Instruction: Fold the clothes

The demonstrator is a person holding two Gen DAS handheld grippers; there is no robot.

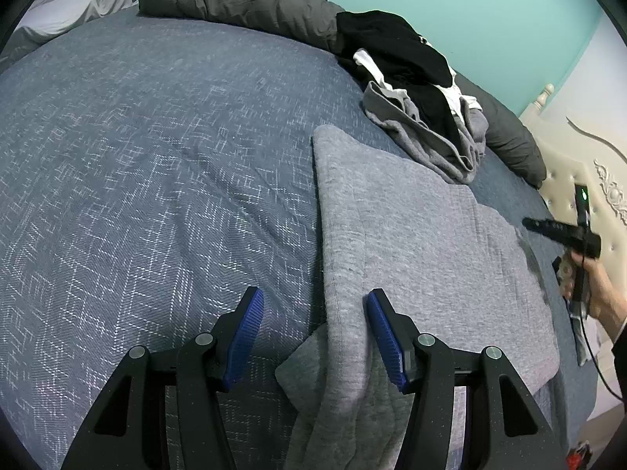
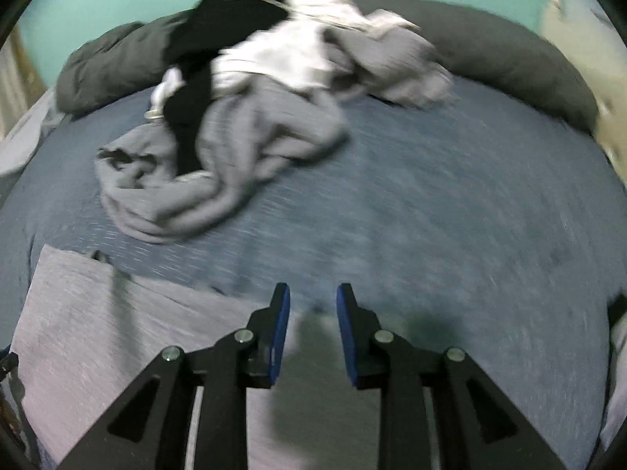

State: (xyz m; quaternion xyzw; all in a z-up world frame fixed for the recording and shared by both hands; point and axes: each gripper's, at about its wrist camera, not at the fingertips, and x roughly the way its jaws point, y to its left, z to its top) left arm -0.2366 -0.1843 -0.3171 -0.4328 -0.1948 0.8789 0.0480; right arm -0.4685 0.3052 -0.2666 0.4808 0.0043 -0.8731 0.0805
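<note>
A light grey garment (image 1: 411,235) lies folded flat on the blue bedspread (image 1: 156,156). My left gripper (image 1: 313,295) hovers open over its near left edge; the folded edge runs between the blue pads, and the left pad stands off the cloth. In the right wrist view the same garment (image 2: 98,333) fills the lower left. My right gripper (image 2: 313,288) is open above its right edge with nothing between the pads; that view is blurred. From the left wrist view the right gripper (image 1: 548,231) shows at the far right, held by a hand (image 1: 599,297).
A loose pile of black, white and grey clothes (image 1: 415,98) (image 2: 235,117) lies beyond the folded garment. A dark grey duvet (image 1: 235,0) (image 2: 509,47) is bunched along the far edge. A cream headboard (image 1: 568,180) stands at the right, a pale pillow (image 1: 78,4) at the far left.
</note>
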